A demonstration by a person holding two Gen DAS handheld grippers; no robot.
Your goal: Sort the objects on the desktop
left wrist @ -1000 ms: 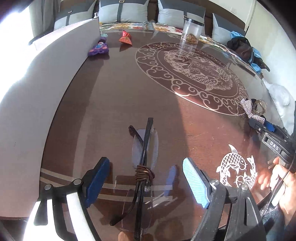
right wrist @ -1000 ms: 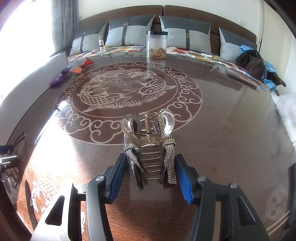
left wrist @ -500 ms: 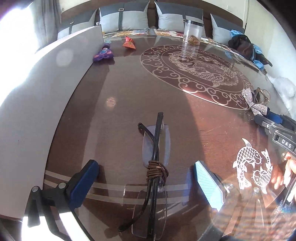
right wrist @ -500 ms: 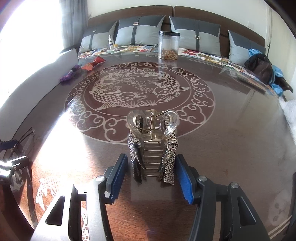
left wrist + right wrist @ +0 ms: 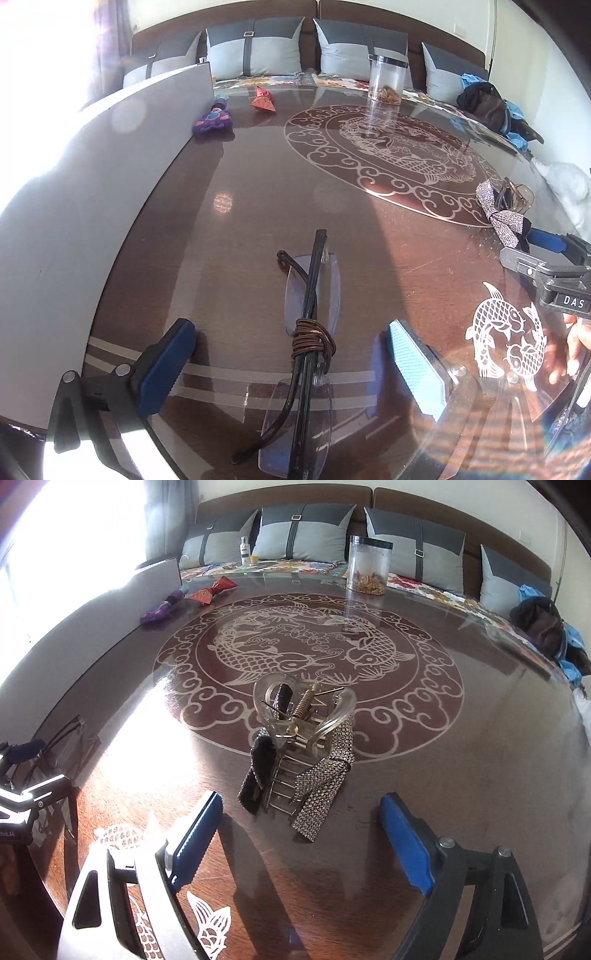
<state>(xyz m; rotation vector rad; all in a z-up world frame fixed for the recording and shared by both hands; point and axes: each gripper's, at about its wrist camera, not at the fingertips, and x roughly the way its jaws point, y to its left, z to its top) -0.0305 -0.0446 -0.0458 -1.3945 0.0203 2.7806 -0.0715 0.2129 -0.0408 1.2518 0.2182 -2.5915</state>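
Both hands are sitting at a release step, by my reading: the right gripper (image 5: 299, 834) has just been spreading its jaws, and they are now standing wide with the hair clip (image 5: 299, 746) lying free between them, neither pad touching it. The clip, clear plastic with a rhinestone bow, is resting on the desk (image 5: 461, 775) at the near rim of the big koi medallion (image 5: 295, 646). The left gripper (image 5: 291, 354) has likewise been opening and its jaws are gaping wide around the folded glasses (image 5: 306, 332), which are lying on the desk nearer the person than the medallion and off to its left, a brown hair tie (image 5: 312, 338) wound round their middle; no pad is pressing on them. The next move probably calls for drawing each gripper back clear of its item without nudging it, then choosing another thing to sort, perhaps the purple toy (image 5: 213, 120) or the red pouch (image 5: 263, 100) at the medallion's far left. The left view is showing the hair tie and a person's fingers (image 5: 569, 350) at its right edge; the right view is showing a small white bottle (image 5: 245, 550) beyond the desk, while the glasses are appearing there only dimly at the left edge.
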